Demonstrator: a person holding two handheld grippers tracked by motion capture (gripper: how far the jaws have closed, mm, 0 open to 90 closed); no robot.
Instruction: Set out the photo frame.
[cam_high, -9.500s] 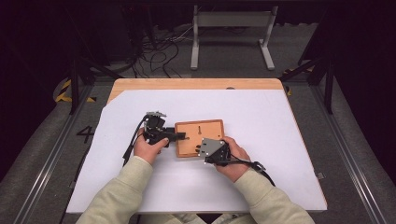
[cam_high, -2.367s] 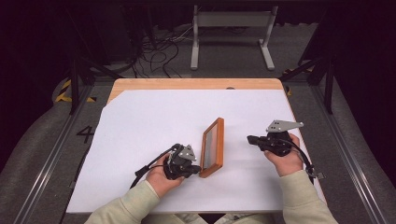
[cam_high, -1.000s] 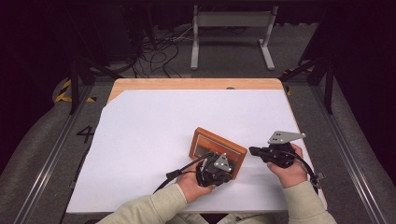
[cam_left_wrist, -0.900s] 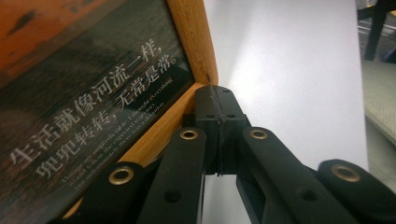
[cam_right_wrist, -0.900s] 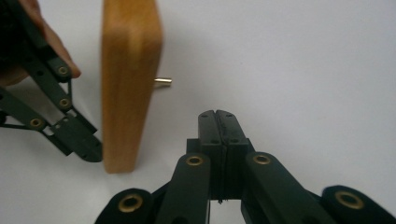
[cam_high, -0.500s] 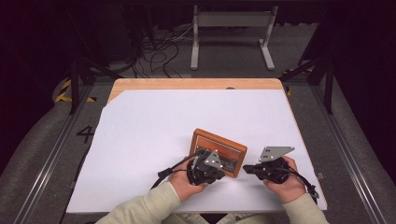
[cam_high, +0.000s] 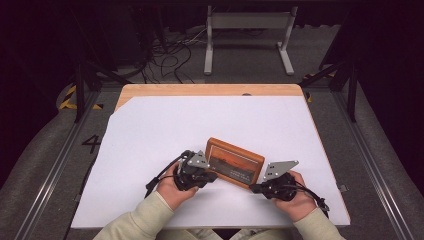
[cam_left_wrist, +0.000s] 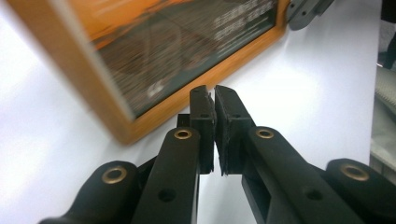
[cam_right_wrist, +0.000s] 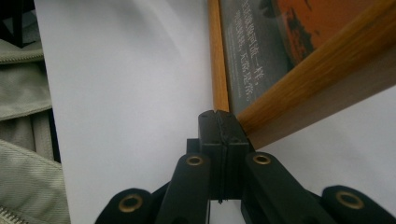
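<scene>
A wooden picture frame (cam_high: 235, 162) with an orange and dark print sits slanted on the white table cover (cam_high: 150, 130). My left gripper (cam_high: 212, 176) is at its left end. In the left gripper view, the jaws (cam_left_wrist: 214, 93) have just been opening and stand a narrow crack apart with nothing between them, just short of the frame's edge (cam_left_wrist: 187, 51). My right gripper (cam_high: 252, 188) is at the frame's near right corner. The right gripper view has those jaws (cam_right_wrist: 219, 116) shut, tips against the wood edge (cam_right_wrist: 261, 42), gripping nothing.
The wooden table top (cam_high: 200, 90) shows at the far edge beyond the white cover. Cables and a metal stand (cam_high: 245, 30) lie on the floor behind. A pale sleeve (cam_right_wrist: 18, 116) is close on the left in the right gripper view.
My left hand has slid left, off the frame to its left end. My right hand has come down and in toward the frame's near right corner. The frame stays put.
</scene>
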